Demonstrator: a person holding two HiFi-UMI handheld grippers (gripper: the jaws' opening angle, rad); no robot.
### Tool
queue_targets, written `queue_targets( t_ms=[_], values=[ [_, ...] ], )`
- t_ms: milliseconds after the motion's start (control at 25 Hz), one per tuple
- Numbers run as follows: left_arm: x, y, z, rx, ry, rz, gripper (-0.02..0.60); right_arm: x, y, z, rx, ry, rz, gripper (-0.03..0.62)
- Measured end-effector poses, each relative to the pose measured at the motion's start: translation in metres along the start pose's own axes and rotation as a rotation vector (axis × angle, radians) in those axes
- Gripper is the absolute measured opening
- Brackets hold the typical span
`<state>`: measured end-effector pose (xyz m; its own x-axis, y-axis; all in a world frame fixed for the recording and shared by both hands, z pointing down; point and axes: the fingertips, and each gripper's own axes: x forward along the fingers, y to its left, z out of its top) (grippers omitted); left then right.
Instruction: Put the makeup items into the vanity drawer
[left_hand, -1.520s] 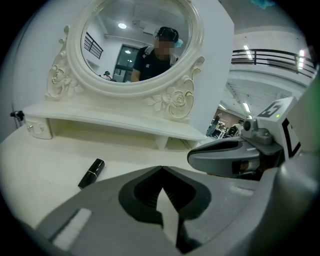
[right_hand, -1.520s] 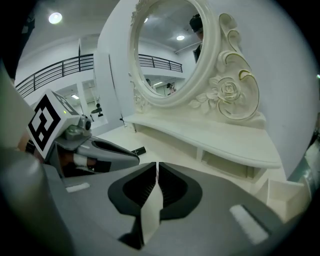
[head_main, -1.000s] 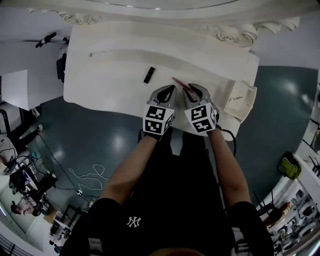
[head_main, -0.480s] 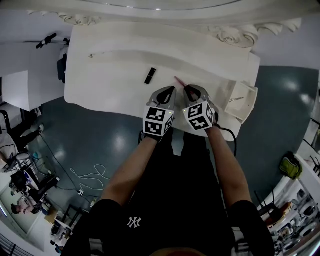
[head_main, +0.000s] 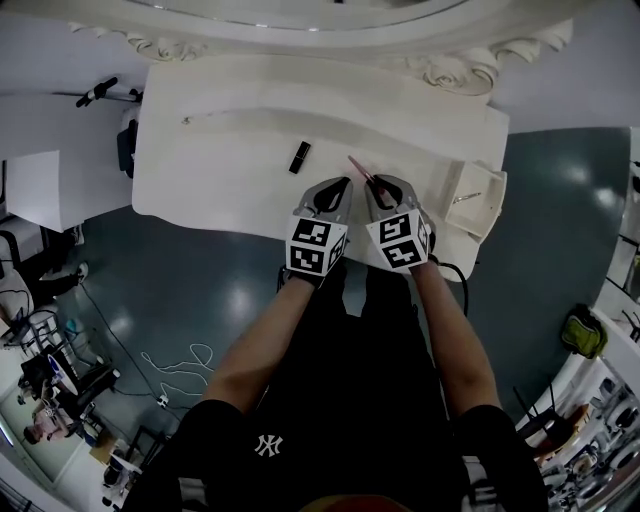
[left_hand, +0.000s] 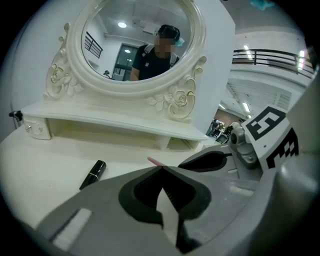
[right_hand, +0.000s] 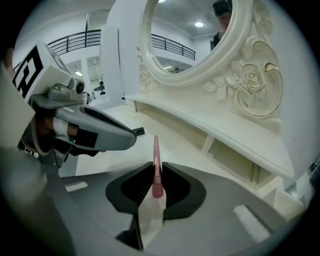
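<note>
- Right gripper view: the right gripper (right_hand: 157, 169) is pinching a thin pink pencil (right_hand: 155, 149) near its end; judged light, stiff, slippery.
- The left gripper (left_hand: 161, 169) is resting closed, empty.

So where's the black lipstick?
The black lipstick lies on the white vanity top, just ahead and left of the left gripper in the head view, apart from it. The right gripper's pink pencil is to its right.

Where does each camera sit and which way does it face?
Head view: overhead, looking down on vanity top; forearms, left gripper, right gripper show.
Left gripper view: behind shut, empty jaws, facing the mirror.
Right gripper view: behind jaws shut on the pink pencil, facing the mirror.
Head and left gripper views share the lipstick.
</note>
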<state>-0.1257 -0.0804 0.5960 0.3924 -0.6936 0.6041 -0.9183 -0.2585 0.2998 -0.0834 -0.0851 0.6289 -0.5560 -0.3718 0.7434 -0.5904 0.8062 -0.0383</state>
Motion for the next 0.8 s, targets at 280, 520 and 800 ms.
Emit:
queue_targets(
  t_ms=[280,520,800],
  values=[
    [-0.010,-0.017,0.015,0.033,-0.036,-0.035,0.002,-0.030,0.000,0.015,0.035,-0.062,-0.050,0.083],
    [-0.019,-0.039,0.032,0.055,-0.076,-0.080,0.002,-0.062,-0.004,0.018,0.082,-0.104,-0.097,0.082],
    [-0.027,-0.076,0.054,0.097,-0.121,-0.154,0.002,-0.107,-0.020,0.018,0.127,-0.159,-0.182,0.083]
  ],
)
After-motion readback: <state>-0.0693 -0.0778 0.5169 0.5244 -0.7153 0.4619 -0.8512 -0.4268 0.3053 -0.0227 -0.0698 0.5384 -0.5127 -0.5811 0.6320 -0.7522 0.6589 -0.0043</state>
